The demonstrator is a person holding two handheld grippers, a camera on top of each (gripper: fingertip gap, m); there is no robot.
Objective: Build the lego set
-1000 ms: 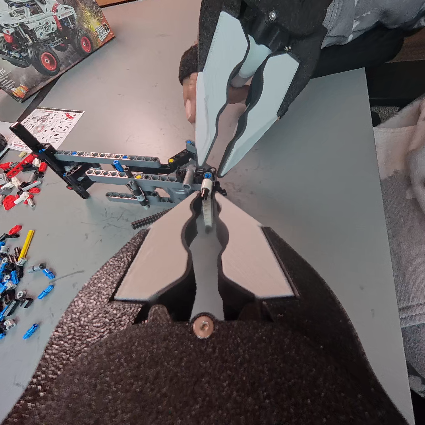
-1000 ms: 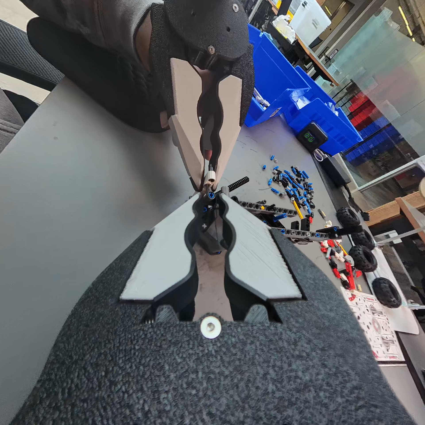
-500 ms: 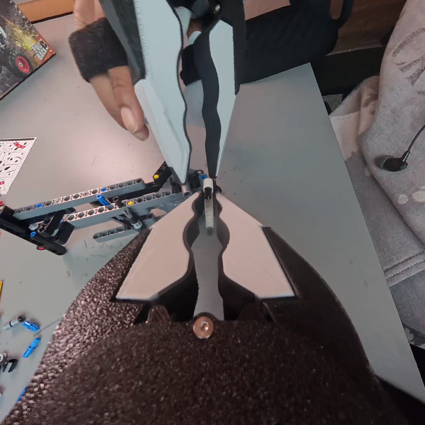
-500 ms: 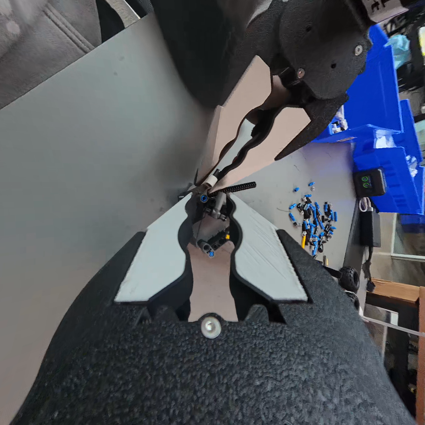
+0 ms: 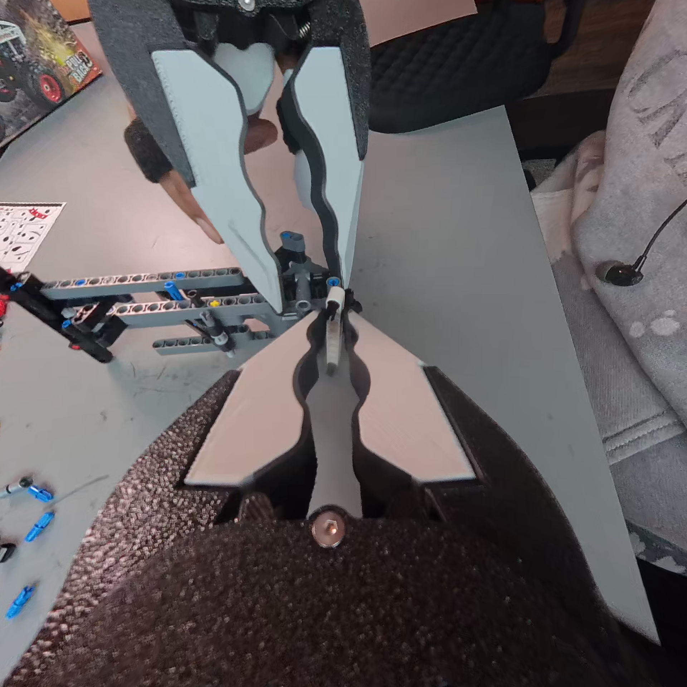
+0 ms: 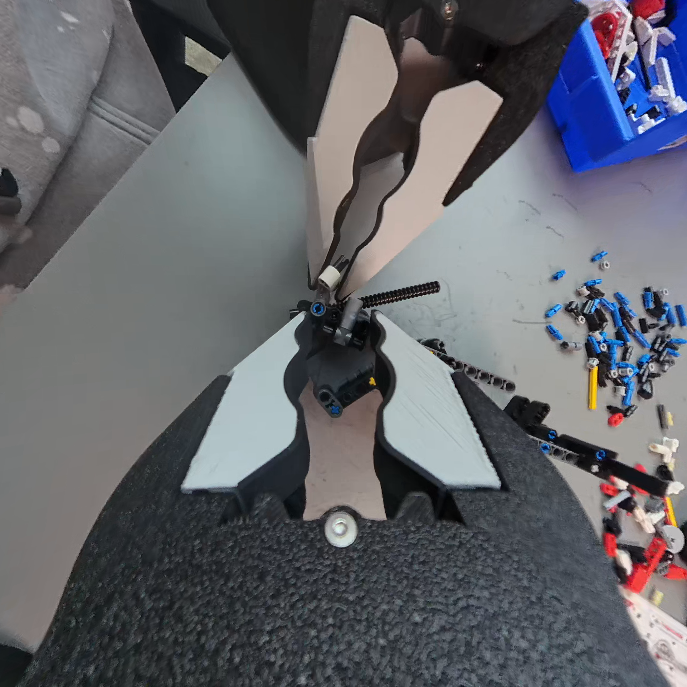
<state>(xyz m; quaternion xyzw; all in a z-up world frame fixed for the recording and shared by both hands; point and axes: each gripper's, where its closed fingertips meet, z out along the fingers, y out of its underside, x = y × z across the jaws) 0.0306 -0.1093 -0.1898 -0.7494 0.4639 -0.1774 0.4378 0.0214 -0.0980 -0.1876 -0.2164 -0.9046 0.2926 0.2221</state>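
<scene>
Two grippers meet at one end of the grey and black lego frame [image 5: 156, 293], which lies on the grey table [image 5: 446, 260]. The left gripper [image 5: 332, 316] is clenched on a thin axle with a white bush [image 5: 335, 297]. The right gripper [image 6: 336, 319] clasps the frame's black end block [image 6: 342, 379]. Loose blue and black pins [image 6: 624, 349] lie beside the frame.

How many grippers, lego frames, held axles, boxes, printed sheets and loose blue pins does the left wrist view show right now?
Grippers: 2, left gripper and right gripper
Lego frame: 1
Axle, held in the left gripper: 1
Box: 1
Printed sheet: 1
Loose blue pins: 3
Total: 9
</scene>
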